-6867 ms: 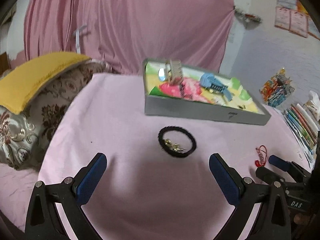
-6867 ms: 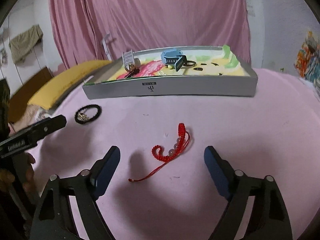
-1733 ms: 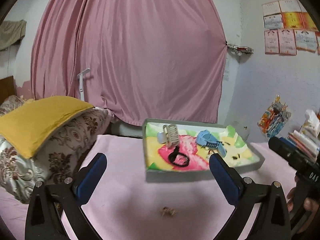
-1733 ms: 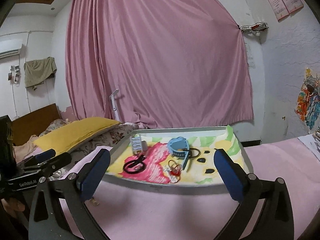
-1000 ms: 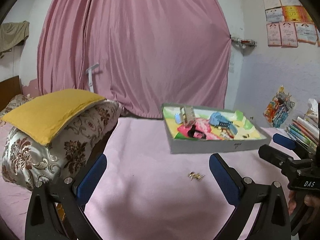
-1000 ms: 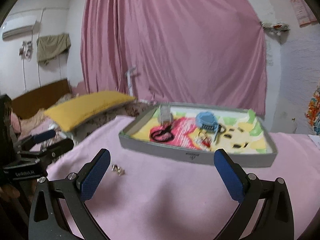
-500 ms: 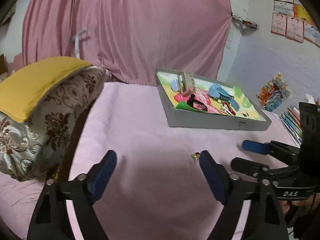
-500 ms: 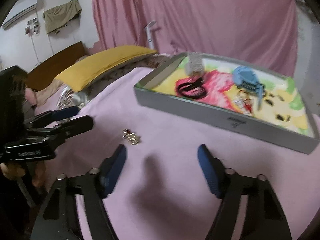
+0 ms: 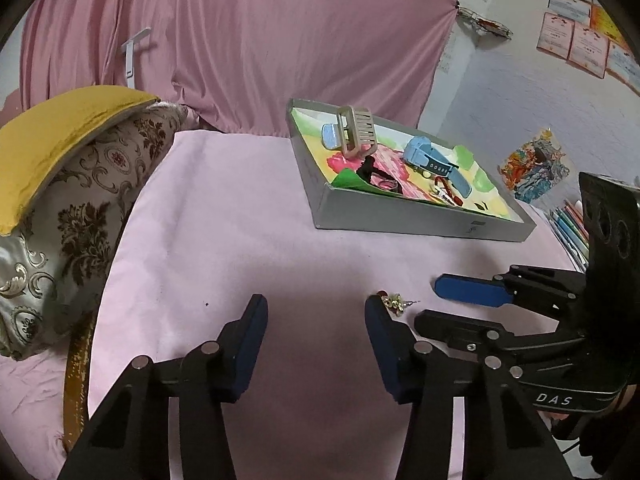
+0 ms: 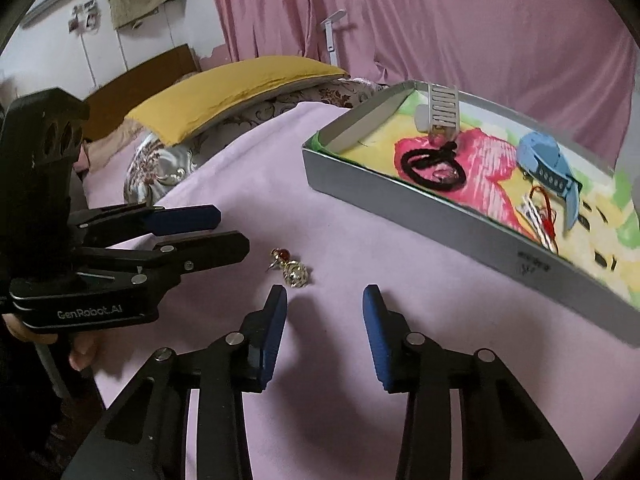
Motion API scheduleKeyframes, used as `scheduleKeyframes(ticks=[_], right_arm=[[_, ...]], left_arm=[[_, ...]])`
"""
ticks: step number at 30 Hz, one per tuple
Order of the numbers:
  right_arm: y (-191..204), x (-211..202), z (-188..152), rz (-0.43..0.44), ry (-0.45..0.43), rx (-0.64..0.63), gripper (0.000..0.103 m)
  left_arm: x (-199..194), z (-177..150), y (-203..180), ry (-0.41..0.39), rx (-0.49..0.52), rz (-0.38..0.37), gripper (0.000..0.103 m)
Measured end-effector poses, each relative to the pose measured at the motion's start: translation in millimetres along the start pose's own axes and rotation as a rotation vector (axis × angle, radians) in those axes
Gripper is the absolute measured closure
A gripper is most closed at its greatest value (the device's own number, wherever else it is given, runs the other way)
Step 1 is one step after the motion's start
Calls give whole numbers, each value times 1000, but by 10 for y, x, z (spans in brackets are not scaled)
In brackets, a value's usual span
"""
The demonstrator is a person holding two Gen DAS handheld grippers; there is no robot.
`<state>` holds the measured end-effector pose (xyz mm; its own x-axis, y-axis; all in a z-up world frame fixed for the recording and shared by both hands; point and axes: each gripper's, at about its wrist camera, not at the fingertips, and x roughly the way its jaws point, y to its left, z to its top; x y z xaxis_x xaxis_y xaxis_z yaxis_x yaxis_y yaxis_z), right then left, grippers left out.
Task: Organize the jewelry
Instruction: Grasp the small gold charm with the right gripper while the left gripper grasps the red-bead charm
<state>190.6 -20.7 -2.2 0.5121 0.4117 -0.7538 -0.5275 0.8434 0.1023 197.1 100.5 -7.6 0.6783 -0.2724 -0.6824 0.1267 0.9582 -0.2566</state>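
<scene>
A small gold earring with a red bead [image 10: 291, 270] lies on the pink cloth; it also shows in the left wrist view [image 9: 394, 303]. My left gripper [image 9: 316, 312] is open and empty, the earring just off its right fingertip. My right gripper [image 10: 325, 300] is open and empty, the earring just ahead of its left fingertip. The grey tray [image 10: 440, 216] holds a black hair tie [image 10: 430, 164], a blue watch [image 10: 548, 164], a beige hair claw [image 10: 442, 114] and a red cord [image 10: 542, 208]. The tray also shows in the left wrist view [image 9: 400, 220].
A yellow cushion on a patterned pillow [image 9: 60, 152] lies at the left edge of the bed. A pink curtain [image 9: 240, 40] hangs behind. Books and pencils [image 9: 572, 224] lie at the right. The right gripper's body [image 9: 560, 320] sits close to my left gripper.
Both grippers have lowered toward the cloth and closed in on the earring from either side. Both pairs of jaws have narrowed but stay open.
</scene>
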Motion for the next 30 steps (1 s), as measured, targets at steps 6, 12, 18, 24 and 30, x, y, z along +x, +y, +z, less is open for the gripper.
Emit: scheduleKeyframes(ticks=[6, 12, 18, 24, 30], right_arm=[[39, 41, 70, 24, 11, -30, 73], [37, 61, 115, 34, 11, -48, 80], [-5, 100, 148, 57, 14, -39, 90], [-49, 84, 130, 61, 9, -20, 90], [-143, 63, 110, 49, 7, 7, 90]], left_arm=[[11, 11, 9, 2, 3, -4, 61], [36, 20, -16, 6, 15, -16, 62], [48, 15, -58, 12, 34, -24, 62], [83, 24, -141, 25, 55, -37, 61], [128, 51, -249, 45, 87, -24, 68]])
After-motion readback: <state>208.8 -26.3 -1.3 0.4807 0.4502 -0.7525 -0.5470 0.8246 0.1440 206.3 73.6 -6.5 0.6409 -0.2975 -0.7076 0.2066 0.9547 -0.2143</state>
